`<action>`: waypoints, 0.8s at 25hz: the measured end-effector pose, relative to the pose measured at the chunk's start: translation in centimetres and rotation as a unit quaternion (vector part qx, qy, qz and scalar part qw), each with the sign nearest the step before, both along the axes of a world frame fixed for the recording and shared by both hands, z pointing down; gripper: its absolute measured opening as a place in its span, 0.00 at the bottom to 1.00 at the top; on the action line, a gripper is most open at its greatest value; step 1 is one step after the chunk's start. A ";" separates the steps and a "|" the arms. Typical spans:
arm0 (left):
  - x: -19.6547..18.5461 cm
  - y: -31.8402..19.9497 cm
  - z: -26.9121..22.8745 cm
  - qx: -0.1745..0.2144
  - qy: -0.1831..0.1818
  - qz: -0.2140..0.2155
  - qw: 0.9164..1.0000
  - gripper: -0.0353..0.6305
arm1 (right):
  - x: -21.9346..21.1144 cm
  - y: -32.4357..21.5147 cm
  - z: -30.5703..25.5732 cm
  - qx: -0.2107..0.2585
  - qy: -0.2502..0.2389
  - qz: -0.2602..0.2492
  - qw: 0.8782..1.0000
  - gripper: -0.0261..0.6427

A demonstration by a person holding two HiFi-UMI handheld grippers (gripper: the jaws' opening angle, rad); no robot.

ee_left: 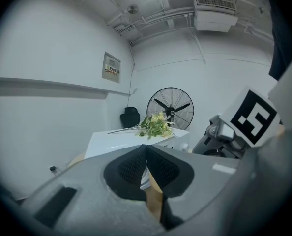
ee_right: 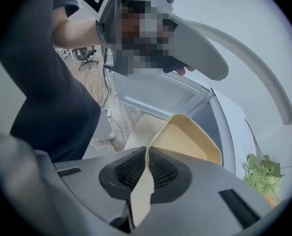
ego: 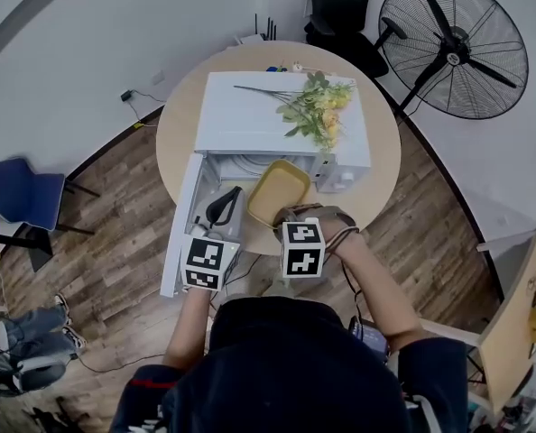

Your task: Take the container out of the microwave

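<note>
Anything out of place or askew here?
A bunch of flowers lies loose on top of the microwave, an odd spot. The yellow container hangs tilted, pinched by its rim in the right hand-held gripper; nothing spilled.

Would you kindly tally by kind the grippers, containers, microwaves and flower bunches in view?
Grippers: 2, the left gripper and the right gripper
Yellow container: 1
White microwave: 1
Flower bunch: 1
Total: 5

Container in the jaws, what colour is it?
Pale yellow. The container shows best in the right gripper view.
</note>
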State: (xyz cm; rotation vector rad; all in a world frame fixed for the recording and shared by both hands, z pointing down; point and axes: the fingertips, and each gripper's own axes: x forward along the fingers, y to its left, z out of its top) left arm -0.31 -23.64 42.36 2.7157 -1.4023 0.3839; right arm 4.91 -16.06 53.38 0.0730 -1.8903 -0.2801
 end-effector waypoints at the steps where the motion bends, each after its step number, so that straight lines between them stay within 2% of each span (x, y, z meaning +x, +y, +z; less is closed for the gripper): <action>1: -0.1 0.2 -0.2 0.002 0.000 0.004 1.000 0.08 | -0.2 0.2 -0.1 0.001 0.002 0.003 1.000 0.08; 20: -4.9 9.8 -2.3 0.018 0.025 0.075 0.997 0.08 | -5.5 7.0 -1.9 0.032 0.013 0.081 0.996 0.08</action>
